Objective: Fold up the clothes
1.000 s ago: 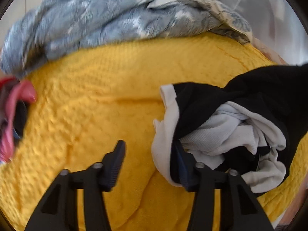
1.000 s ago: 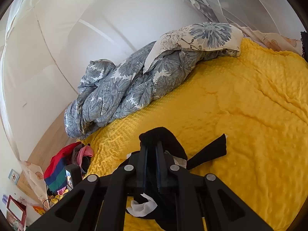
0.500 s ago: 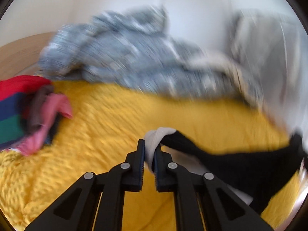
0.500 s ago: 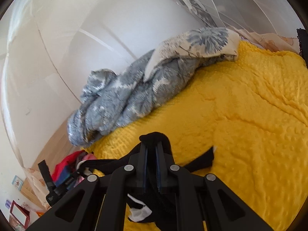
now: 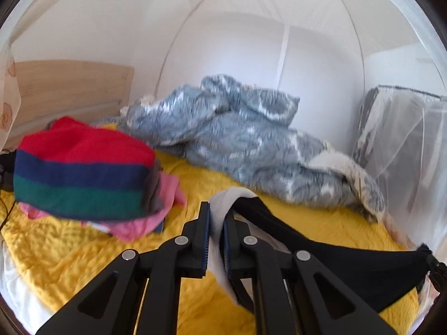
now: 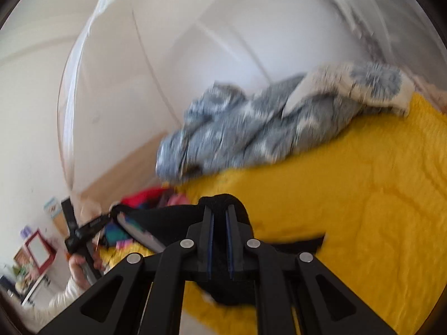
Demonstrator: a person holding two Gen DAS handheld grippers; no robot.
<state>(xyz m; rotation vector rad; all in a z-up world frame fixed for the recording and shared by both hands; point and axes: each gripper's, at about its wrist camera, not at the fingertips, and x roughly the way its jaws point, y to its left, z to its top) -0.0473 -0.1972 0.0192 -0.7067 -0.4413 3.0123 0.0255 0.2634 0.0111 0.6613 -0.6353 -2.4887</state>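
A black garment with a white lining [image 5: 321, 251] hangs stretched above the yellow bedspread [image 5: 69, 251]. My left gripper [image 5: 215, 215] is shut on its white edge. The black cloth runs off right to the other gripper at the frame's edge. In the right wrist view my right gripper [image 6: 219, 212] is shut on a bunched black part of the same garment [image 6: 167, 220]. From there the cloth runs left to the left gripper [image 6: 83, 231], held by a hand [image 6: 81, 265]. A loose black end trails on the bedspread [image 6: 363, 209].
A pile of clothes [image 5: 81, 173], topped by a red, blue and green striped piece over pink ones, lies at the bed's left. A crumpled grey floral duvet [image 5: 237, 136] fills the back. A wooden headboard [image 5: 69, 83] and white mosquito netting [image 5: 405, 139] enclose the bed.
My left gripper went from open beside the crumpled garment to shut on its white edge, then rose and swung left, pulling the cloth taut. The right gripper kept its grip and shifted slightly.
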